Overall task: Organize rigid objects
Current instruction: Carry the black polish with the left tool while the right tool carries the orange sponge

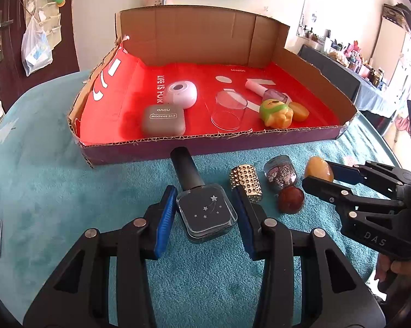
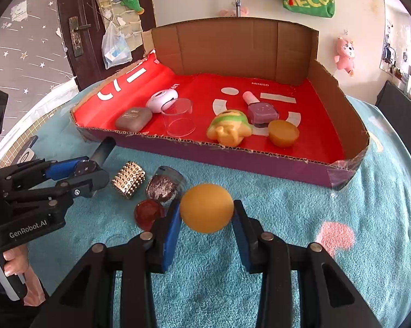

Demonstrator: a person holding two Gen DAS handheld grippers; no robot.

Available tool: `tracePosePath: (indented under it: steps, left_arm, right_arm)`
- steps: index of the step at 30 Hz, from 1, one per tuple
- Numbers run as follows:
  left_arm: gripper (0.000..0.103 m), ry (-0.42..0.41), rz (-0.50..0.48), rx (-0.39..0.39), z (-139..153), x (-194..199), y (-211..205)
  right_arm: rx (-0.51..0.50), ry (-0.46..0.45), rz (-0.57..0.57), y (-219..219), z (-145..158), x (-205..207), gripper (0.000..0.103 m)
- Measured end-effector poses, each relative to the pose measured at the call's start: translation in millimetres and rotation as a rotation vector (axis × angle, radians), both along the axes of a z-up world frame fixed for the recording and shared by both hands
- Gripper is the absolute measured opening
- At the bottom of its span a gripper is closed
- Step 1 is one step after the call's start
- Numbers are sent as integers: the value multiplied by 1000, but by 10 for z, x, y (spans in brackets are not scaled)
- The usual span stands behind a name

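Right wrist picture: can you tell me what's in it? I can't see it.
A hand-held gripper squeezes an orange egg-shaped ball just above a fuzzy teal blanket. Behind it sits a cardboard tray with a red floor, holding a clear cup and a green and yellow toy.

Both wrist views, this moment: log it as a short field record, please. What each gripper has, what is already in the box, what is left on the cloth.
left gripper: shut on dark nail polish bottle
right gripper: shut on yellow egg-shaped piece
cardboard box: grey eyeshadow case, white round gadget, clear cup, cartoon figure, purple nail polish bottle, orange half-round piece
teal cloth: studded gold cylinder, glitter jar, red round piece
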State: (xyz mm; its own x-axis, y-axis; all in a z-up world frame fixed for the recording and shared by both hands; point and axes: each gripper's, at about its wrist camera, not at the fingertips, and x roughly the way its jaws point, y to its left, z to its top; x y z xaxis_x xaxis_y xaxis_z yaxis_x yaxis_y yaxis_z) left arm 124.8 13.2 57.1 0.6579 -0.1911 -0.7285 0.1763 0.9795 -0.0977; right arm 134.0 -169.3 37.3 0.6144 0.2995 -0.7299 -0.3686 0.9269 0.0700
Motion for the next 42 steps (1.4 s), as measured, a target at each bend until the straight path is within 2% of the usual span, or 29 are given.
tracePosePath:
  steps: [16,22,27,32,38,42]
  left_arm:
    - [40,-21,-13,-7,83,-57,5]
    - [40,-55,-54,-41,346,-32,16]
    - [40,-77,-124,-81,678,234,-24]
    - [40,-33,-235,-107,882,737,-167]
    - [40,58,-294,-86,865,1369,-341]
    - [40,107,-296,-52,724,1638,-442]
  right_arm:
    - [0,7,11,16,0,-18,40]
    - [35,-41,24,-54,293,10,40]
    - [44,-86,18,-128,652,279,40]
    - [39,-50,3,-181,868,780,40]
    - [-33,16,-29,-175,961,1394,40]
    - [-100,86,-48,-160,853,1726,40]
